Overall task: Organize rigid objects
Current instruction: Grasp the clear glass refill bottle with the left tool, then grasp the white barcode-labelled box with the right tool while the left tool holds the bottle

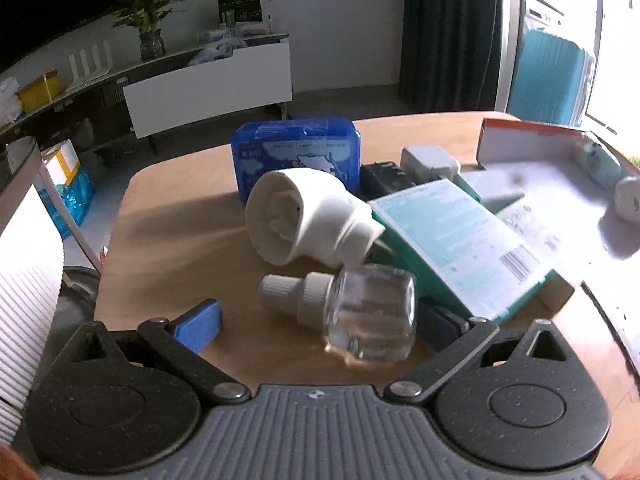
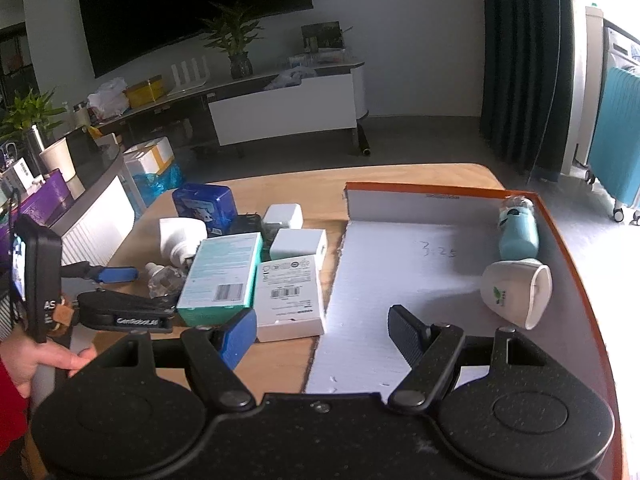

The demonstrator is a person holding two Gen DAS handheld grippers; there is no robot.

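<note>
A clear glass refill bottle (image 1: 360, 308) with a white cap lies on its side on the wooden table (image 1: 168, 240), between the wide-open fingers of my left gripper (image 1: 320, 328). It also shows in the right wrist view (image 2: 164, 280). Behind it lie a white plug-in heater (image 1: 308, 216), a teal box (image 1: 460, 248) and a blue tin (image 1: 296, 156). My right gripper (image 2: 320, 332) is open and empty over the near edge of the white tray (image 2: 420, 264), which holds a white cup (image 2: 516, 292) and a teal bottle (image 2: 518, 232).
A white box (image 2: 290, 296), two white adapters (image 2: 298, 244) and a dark charger (image 1: 384, 178) crowd the table's middle. The tray has an orange rim (image 2: 568, 248). A white ribbed unit (image 1: 28, 292) stands left of the table.
</note>
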